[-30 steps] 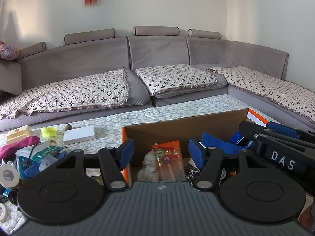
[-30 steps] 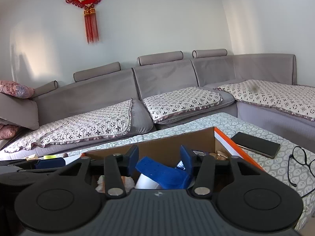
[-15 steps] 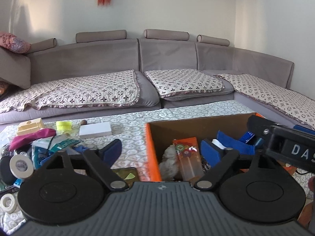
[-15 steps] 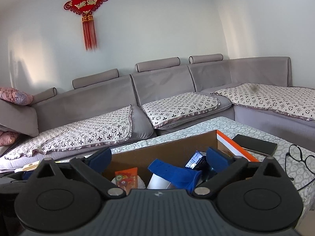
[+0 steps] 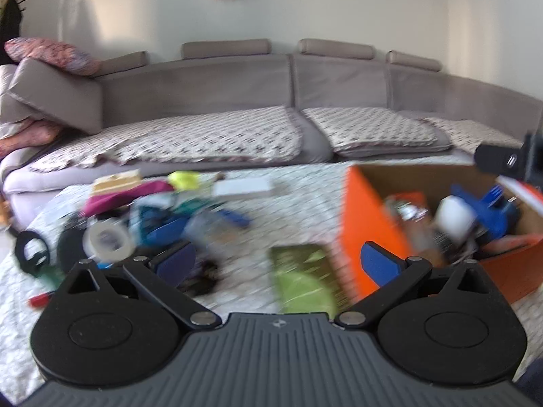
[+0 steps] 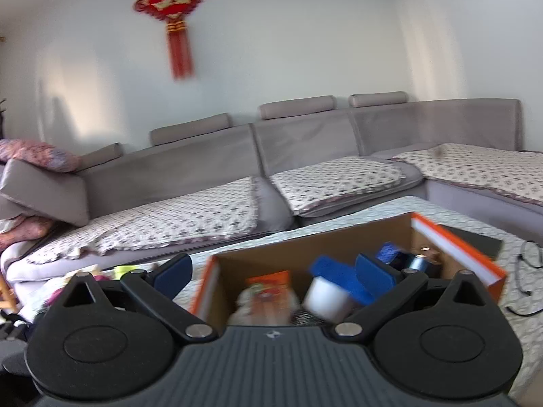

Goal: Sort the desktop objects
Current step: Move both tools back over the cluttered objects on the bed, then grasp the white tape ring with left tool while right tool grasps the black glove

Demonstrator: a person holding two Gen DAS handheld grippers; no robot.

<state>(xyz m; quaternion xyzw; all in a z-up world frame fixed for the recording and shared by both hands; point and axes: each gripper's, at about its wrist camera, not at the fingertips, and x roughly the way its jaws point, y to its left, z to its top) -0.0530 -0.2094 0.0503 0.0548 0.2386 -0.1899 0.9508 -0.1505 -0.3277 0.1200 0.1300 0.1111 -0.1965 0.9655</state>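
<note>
- A good part of the sorting appears done: the orange box already holds a white-and-blue item, an orange packet and other small things
- Much is left: a blurred heap of loose objects is seen on the patterned table, left of the box, with a tape roll and a green packet among them
- The left gripper is opening, nothing between its jaws, over the table just beside the box
- The right gripper is spread wide and empty above the box
- A fresh pick from the heap is judged to be next
</note>
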